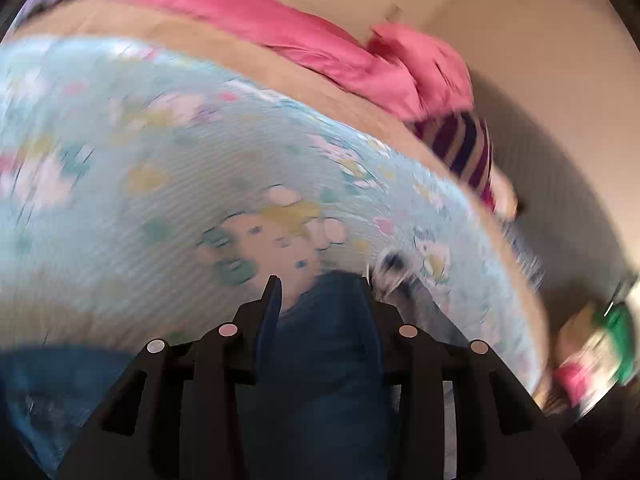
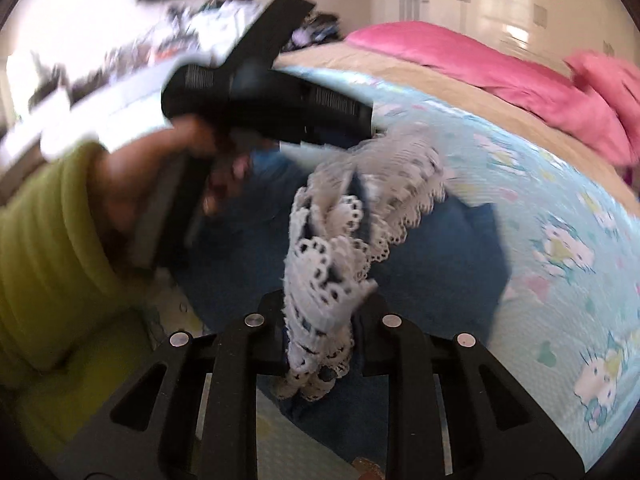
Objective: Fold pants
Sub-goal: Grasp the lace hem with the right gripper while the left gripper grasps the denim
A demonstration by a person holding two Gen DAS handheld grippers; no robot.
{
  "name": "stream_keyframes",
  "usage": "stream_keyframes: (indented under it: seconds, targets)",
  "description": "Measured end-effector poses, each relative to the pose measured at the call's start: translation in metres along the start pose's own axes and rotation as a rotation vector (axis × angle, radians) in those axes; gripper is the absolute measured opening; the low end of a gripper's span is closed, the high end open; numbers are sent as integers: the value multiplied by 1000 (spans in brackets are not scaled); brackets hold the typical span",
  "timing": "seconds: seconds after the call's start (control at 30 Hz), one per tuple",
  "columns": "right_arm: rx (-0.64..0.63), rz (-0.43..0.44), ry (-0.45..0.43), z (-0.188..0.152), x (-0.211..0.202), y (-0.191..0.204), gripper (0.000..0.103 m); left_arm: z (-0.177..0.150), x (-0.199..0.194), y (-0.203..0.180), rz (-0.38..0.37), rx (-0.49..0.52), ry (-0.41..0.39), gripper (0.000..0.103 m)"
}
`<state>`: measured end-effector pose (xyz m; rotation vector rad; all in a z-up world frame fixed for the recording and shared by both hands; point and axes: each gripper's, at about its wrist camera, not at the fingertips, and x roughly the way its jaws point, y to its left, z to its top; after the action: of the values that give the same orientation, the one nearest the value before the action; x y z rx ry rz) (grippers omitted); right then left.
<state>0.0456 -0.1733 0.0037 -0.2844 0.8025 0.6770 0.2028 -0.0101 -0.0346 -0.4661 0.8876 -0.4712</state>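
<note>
The pants (image 2: 440,248) are blue denim with a white lace hem (image 2: 332,248), lying on a light blue cartoon-print bedspread (image 2: 540,208). My right gripper (image 2: 320,308) is shut on the lace hem, which bunches up between its fingers. My left gripper (image 1: 318,288) is shut on a fold of the blue denim (image 1: 320,340), with a bit of lace (image 1: 394,268) just right of its tip. In the right wrist view the left gripper's black body (image 2: 272,108) is held by a hand in a green sleeve above the pants. Both views are motion-blurred.
A pink blanket (image 1: 320,40) lies bunched along the far side of the bed, with a purple striped cloth (image 1: 468,148) by it. The bed's right edge (image 1: 532,320) drops to a pale floor. A cluttered shelf (image 2: 140,52) stands at the back left.
</note>
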Motion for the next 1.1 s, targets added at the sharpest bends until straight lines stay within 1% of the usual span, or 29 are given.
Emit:
stream_keyframes:
  seconds: [0.1,0.13,0.2,0.23,0.27,0.3,0.33,0.37,0.4,0.43,0.53,0.57,0.6,0.73,0.8,0.83,0.87,0.9,0.93,1.03,1.1]
  targets:
    - [-71,-23,25,-2,8,21,15,-7,-11,19,-49,-88,9,37]
    - [-91,-40,27,-3,8,25,15,-11,-12,25,-87,-136,17,41]
    - [-124,-62,25,-4,6,30,15,-14,-14,28,-169,-185,30,48]
    - [-135,-67,25,-4,6,32,15,-15,-14,27,-202,-191,42,56]
    - [-148,-75,27,-5,7,36,15,-15,-14,24,-215,-186,50,61]
    - [-165,-85,27,-5,8,39,15,-16,-14,22,-224,-180,54,63]
    - [-175,-92,25,-5,10,41,15,-19,-13,21,-228,-174,68,67]
    - [-174,-93,22,-5,9,40,15,-22,-9,21,-218,-169,90,70]
    - [-165,-91,20,-7,8,38,15,-25,-8,25,-193,-170,103,70]
    - [-155,-91,16,-7,6,37,15,-27,-5,25,-142,-169,112,70]
    - [-132,-106,-5,-11,-1,32,18,-28,-3,15,-86,-129,123,70]
    - [-119,-107,-10,-12,-3,28,18,-27,-3,13,-80,-124,122,74]
    - [-105,-105,-16,-13,-5,25,19,-29,-4,11,-81,-127,125,76]
    - [-81,-93,-45,-16,-13,17,19,-34,0,10,-74,-138,121,79]
    - [-92,-87,-48,-17,-14,17,20,-34,1,12,-107,-167,99,76]
    - [-96,-90,-48,-18,-15,18,20,-35,3,12,-110,-174,94,65]
    - [-96,-91,-48,-19,-14,19,20,-36,6,11,-105,-168,97,42]
    - [-90,-85,-46,-20,-14,18,21,-36,13,10,-90,-160,100,32]
    - [-88,-85,-44,-21,-14,19,21,-36,16,9,-92,-160,95,19]
    - [-96,-87,-51,-20,-15,18,22,-32,11,0,-151,-133,40,18]
    - [-114,-91,-57,-16,-16,19,25,-23,-6,-19,-196,-40,-35,18]
